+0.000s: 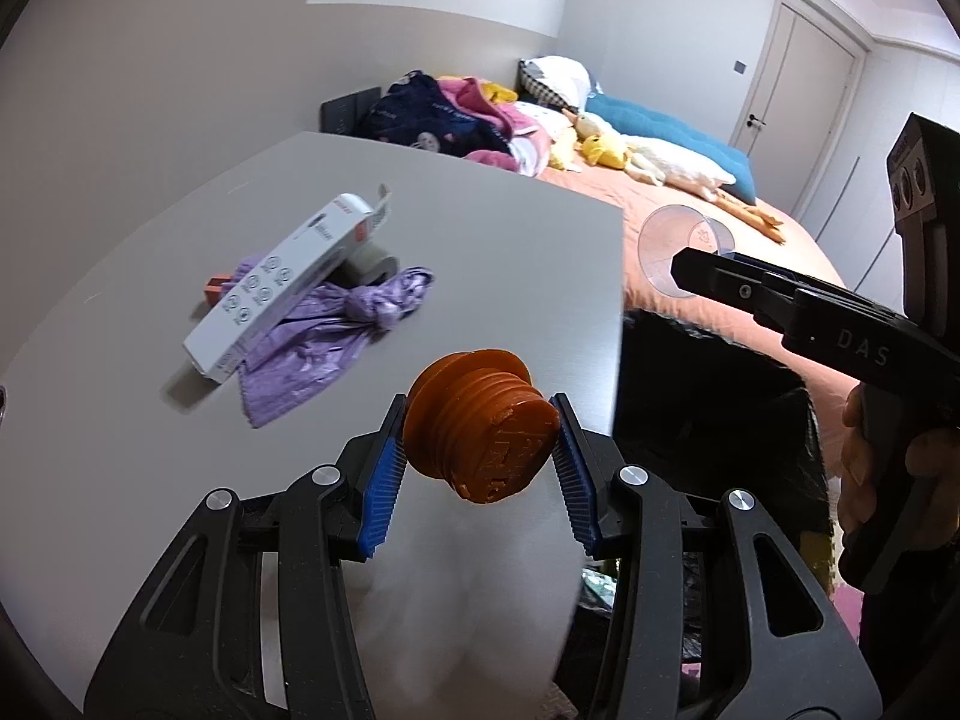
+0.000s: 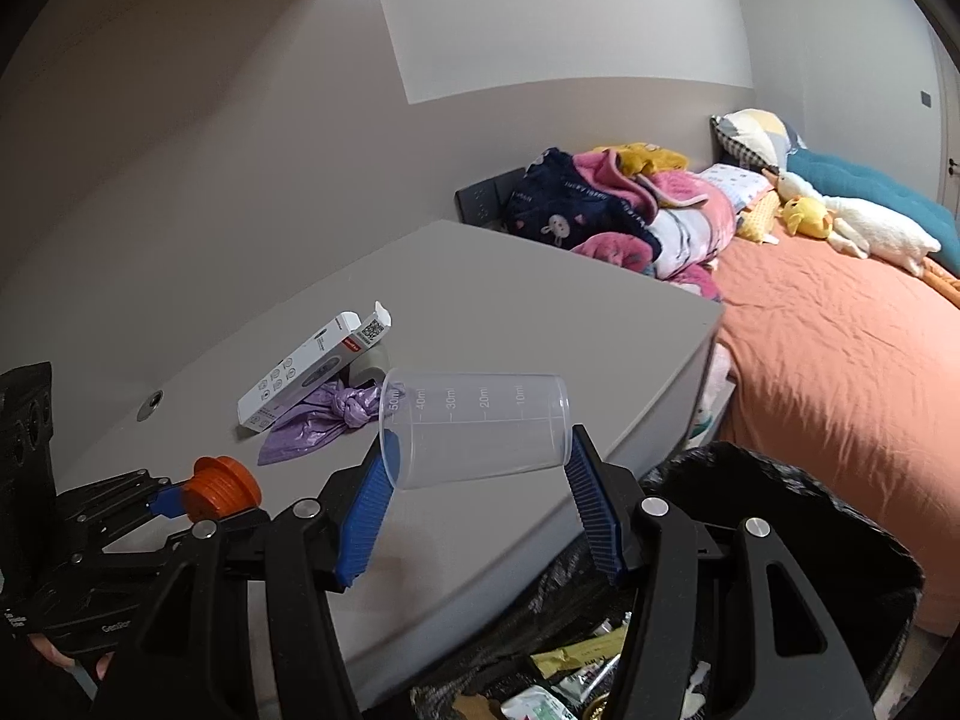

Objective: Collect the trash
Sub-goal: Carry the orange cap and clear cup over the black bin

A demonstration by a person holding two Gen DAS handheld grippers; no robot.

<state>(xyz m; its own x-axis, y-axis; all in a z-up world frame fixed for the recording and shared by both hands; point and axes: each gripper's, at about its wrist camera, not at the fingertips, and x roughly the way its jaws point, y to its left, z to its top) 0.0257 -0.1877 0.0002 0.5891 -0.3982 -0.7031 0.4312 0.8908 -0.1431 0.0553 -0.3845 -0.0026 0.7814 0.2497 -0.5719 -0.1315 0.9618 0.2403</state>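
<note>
My left gripper [image 1: 480,432] is shut on an orange threaded plug [image 1: 477,426], held above the grey table [image 1: 150,420] near its right edge; the plug [image 2: 219,489] also shows at the lower left of the right wrist view. My right gripper [image 2: 477,450] is shut on a clear measuring cup [image 2: 474,429] lying sideways between the blue pads, over the table's edge beside the black trash bag [image 2: 780,516]. The cup [image 1: 684,252] and the right gripper's fingers [image 1: 750,288] appear at the right of the left wrist view. On the table lie a white carton [image 1: 282,282], a purple knotted bag [image 1: 336,330] and a grey roll [image 1: 372,264].
The trash bag [image 1: 708,420] stands open between table and bed, with wrappers [image 2: 570,678] inside. The bed with an orange sheet [image 2: 840,360] carries piled clothes [image 2: 606,216], pillows and soft toys. A grey wall rises behind the table, and a door [image 1: 792,78] is far right.
</note>
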